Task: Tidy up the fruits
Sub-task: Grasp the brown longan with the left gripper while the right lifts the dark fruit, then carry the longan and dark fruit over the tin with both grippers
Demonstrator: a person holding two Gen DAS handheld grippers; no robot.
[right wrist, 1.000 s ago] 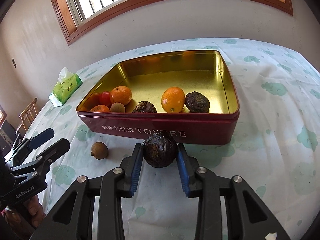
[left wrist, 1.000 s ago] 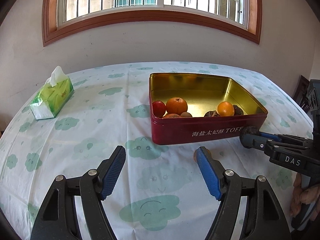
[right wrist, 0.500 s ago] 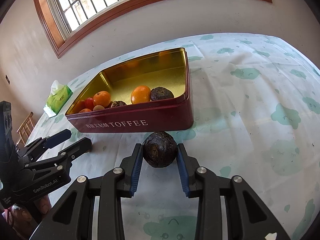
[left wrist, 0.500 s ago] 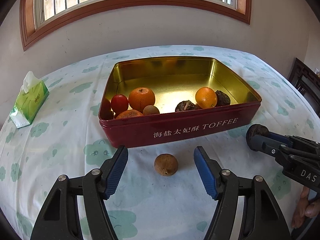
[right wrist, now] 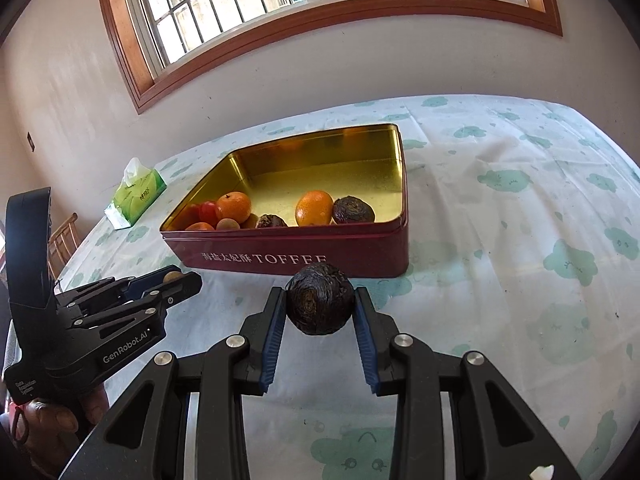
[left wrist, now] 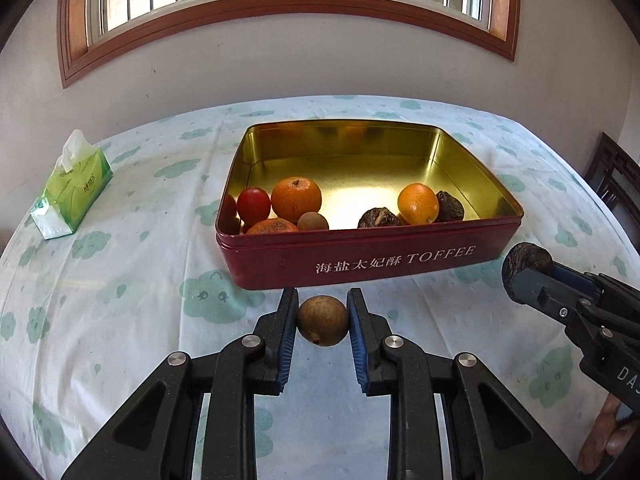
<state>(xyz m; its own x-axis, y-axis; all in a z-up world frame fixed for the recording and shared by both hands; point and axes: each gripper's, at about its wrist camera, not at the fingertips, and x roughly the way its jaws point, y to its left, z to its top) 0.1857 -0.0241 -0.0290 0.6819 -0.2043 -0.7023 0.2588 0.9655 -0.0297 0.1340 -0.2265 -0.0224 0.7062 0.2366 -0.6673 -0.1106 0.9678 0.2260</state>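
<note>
So my left gripper is clamped on a small brown fruit, pads touching both sides, just in front of the red tin on the tablecloth. My right gripper is squeezed around a dark wrinkled fruit, also right by the tin's front wall, over at 3 o'clock from my left one. Can't tell if either fruit is off the cloth. In the tin: a tomato and an orange around 9 o'clock, another orange with two dark fruits toward 3. Tissue pack sits way off at 9 o'clock.
</note>
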